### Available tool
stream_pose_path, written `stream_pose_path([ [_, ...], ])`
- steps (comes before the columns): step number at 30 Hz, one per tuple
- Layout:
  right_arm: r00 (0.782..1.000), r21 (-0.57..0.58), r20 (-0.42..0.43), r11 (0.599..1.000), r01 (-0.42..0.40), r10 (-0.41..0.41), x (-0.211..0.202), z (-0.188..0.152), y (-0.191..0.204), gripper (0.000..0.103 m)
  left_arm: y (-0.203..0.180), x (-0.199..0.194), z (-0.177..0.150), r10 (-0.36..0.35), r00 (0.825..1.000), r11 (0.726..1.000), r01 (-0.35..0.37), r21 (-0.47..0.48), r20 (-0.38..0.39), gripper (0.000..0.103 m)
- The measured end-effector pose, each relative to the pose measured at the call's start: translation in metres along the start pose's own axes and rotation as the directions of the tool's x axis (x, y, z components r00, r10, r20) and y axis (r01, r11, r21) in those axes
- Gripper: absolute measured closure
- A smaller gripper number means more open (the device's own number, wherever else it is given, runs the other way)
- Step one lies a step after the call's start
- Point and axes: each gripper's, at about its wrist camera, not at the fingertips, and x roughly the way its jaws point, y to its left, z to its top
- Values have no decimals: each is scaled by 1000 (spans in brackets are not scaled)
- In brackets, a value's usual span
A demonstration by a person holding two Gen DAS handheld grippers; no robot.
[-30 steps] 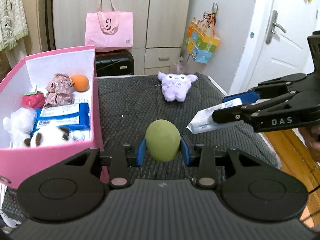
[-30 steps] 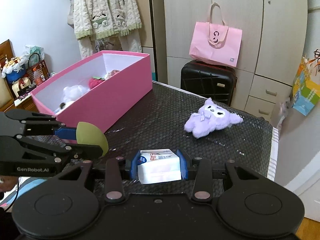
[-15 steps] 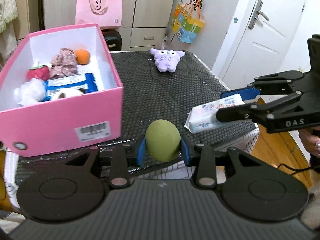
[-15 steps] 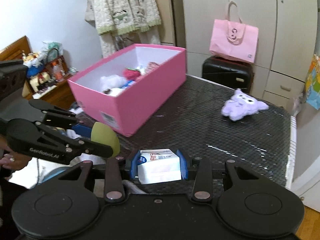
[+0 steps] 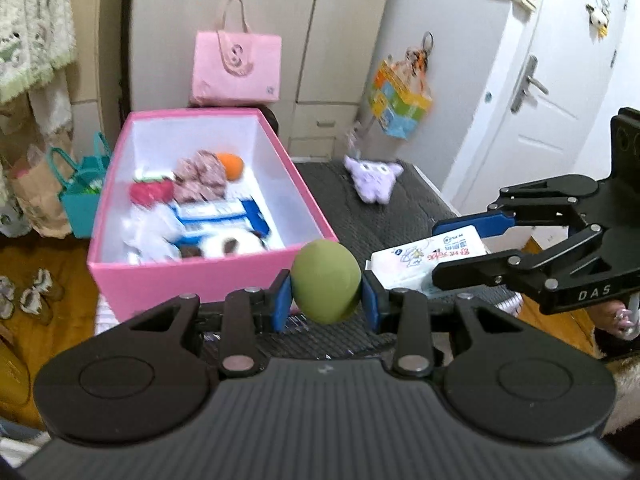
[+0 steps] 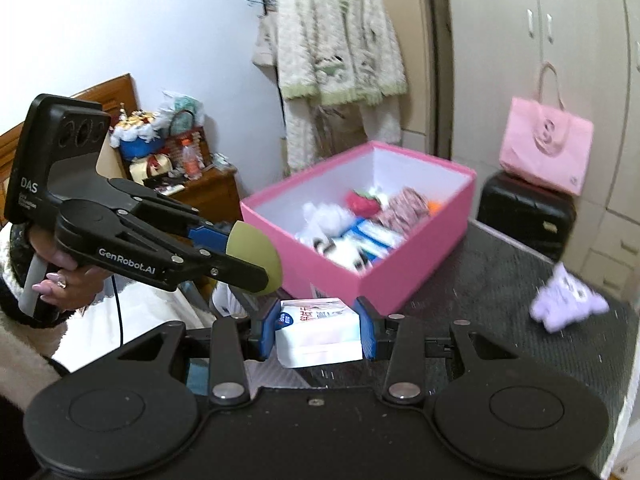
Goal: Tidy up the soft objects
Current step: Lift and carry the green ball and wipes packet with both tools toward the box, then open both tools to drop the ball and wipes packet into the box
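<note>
Two loads at once: my left hand-held gripper [image 5: 326,306] pinches an olive-green foam egg [image 5: 325,280], my right hand-held gripper [image 6: 318,330] clamps a white tissue pack [image 6: 318,330]. Ahead sits the pink cardboard box [image 5: 200,280]; I should release low inside, clear of its rim.

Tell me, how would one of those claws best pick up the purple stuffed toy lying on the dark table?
Probably from above, closing across the purple plush toy at its plump middle. It lies flat on the table with ears and limbs spread sideways, and those thin, floppy parts would likely slip. Nothing crowds it, so the approach looks free.
</note>
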Motion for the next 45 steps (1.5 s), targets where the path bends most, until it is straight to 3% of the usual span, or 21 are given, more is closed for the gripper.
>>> stream_pose_path([
  [9, 997, -40, 54, 998, 53, -51, 31, 36, -10, 57, 40, 3, 31, 25, 998, 998, -21, -62, 53, 68],
  [15, 998, -30, 63, 1000, -7, 9, 67, 50, -26, 57, 67, 34, 50, -16, 997, 991, 26, -129, 78, 68],
  [18, 998, -50, 64, 998, 26, -23, 87, 56, -31, 57, 80, 53, 61, -22, 996, 987, 35, -157, 84, 68],
  [23, 999, -56, 30, 998, 31, -30, 126, 69, -48, 57, 96, 88, 82, 11, 998, 985, 0, -170, 64, 68],
  [27, 1000, -48, 5, 999, -20, 20, 153, 74, -62, 57, 108, 115, 93, -7, 1000, 980, 11, -198, 24, 68],
  [29, 1000, -42, -12, 999, -10, 10, 166, 75, -69, 57, 111, 127, 97, 15, 1000, 982, -13, -188, 12, 68],
  [33, 998, -44, -60, 999, -20, 17, 186, 72, -77, 57, 119, 147, 104, -10, 1000, 979, 5, -202, -26, 68],
  [38, 997, -131, -59, 991, 40, -48, 188, 70, -73, 55, 127, 170, 110, -19, 998, 975, 7, -223, -52, 68],
  [42, 997, -123, -47, 991, 60, -66, 175, 67, -77, 48, 129, 180, 113, -28, 998, 970, 15, -244, -47, 65],
  [45, 998, -85, -17, 995, 60, -62, 157, 69, -82, 46, 127, 182, 112, -8, 999, 971, -1, -240, -35, 52],
])
